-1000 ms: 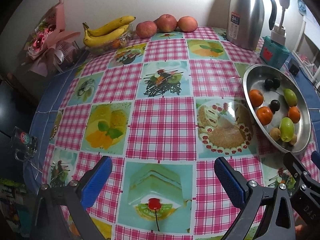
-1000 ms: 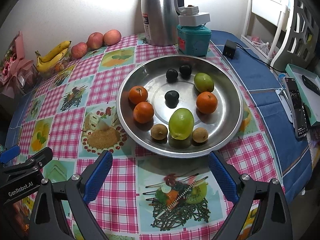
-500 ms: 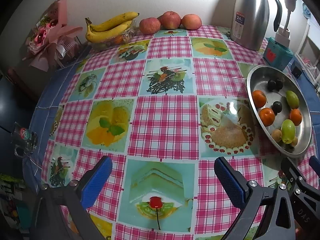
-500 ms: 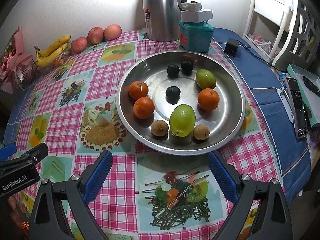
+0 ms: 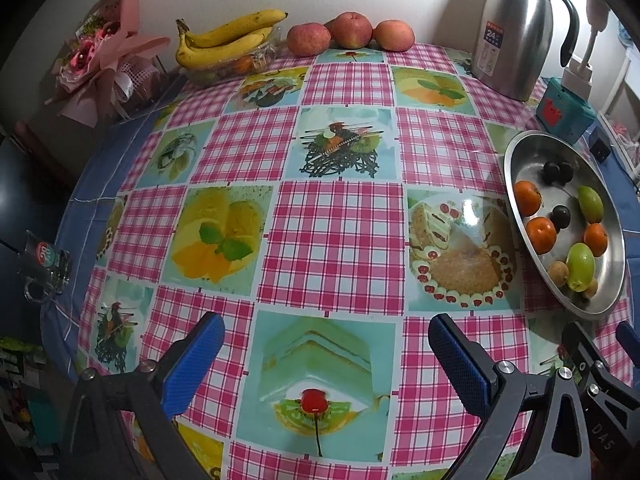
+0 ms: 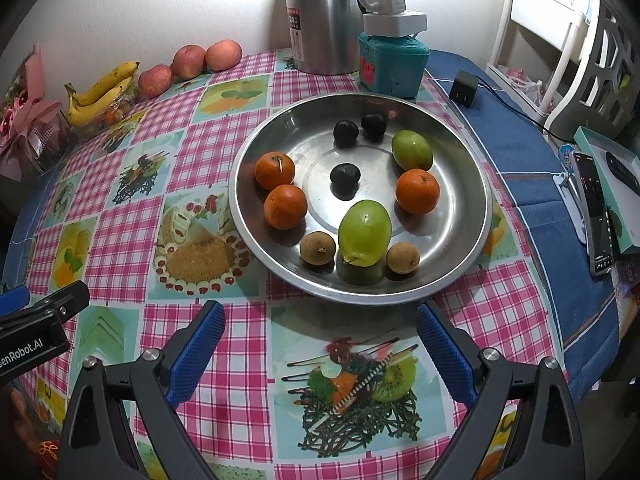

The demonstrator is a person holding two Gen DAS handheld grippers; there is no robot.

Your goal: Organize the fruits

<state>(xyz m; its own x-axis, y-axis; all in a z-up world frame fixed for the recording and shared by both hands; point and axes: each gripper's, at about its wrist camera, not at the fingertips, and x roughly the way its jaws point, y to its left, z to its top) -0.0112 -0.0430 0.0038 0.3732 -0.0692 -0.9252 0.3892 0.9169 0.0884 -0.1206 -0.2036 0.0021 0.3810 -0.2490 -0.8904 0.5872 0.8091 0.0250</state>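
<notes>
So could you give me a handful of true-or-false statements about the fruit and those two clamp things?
1. The metal tray holds three oranges. True.
2. The bananas lie in the tray. False: they sit at the back of the table beside the apples.
3. The right gripper grips a green fruit. False: it is open and empty, short of the tray.
4. The left gripper is open over the tablecloth. True.
5. Three dark fruits are in the tray. True.
</notes>
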